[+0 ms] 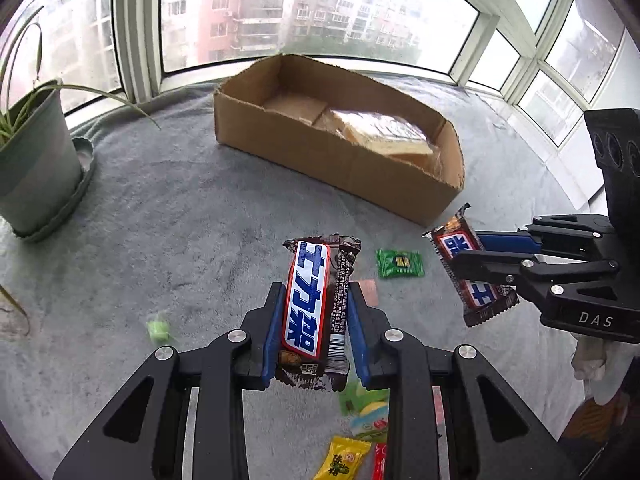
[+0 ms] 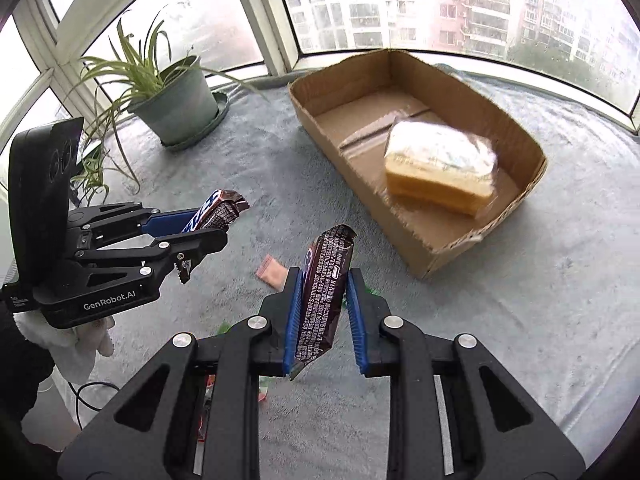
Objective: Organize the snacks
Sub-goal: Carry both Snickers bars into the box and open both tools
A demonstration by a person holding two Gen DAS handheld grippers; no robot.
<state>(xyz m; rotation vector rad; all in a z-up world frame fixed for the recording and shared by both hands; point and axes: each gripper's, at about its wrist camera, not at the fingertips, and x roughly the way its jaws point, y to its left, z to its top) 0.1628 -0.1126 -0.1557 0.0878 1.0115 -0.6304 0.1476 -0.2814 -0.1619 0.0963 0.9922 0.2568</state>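
Observation:
My left gripper (image 1: pixel 316 300) is shut on a brown Snickers bar (image 1: pixel 310 304) with a blue and white label, held above the grey cloth. My right gripper (image 2: pixel 324 280) is shut on a second Snickers bar (image 2: pixel 324 292), seen from its back side. Each gripper shows in the other's view: the right gripper (image 1: pixel 468 248) with its bar (image 1: pixel 460 244), the left gripper (image 2: pixel 192 228) with its bar (image 2: pixel 216 212). An open cardboard box (image 1: pixel 320 152) lies ahead and also shows in the right wrist view (image 2: pixel 424 248). It holds a wrapped cake (image 2: pixel 440 164).
Loose sweets lie on the cloth: a green packet (image 1: pixel 400 263), a pale green candy (image 1: pixel 158 330), a yellow packet (image 1: pixel 342 458), a pink packet (image 2: pixel 272 270). A potted plant (image 1: pixel 36 160) stands at the left by the windows; it also shows in the right wrist view (image 2: pixel 176 100).

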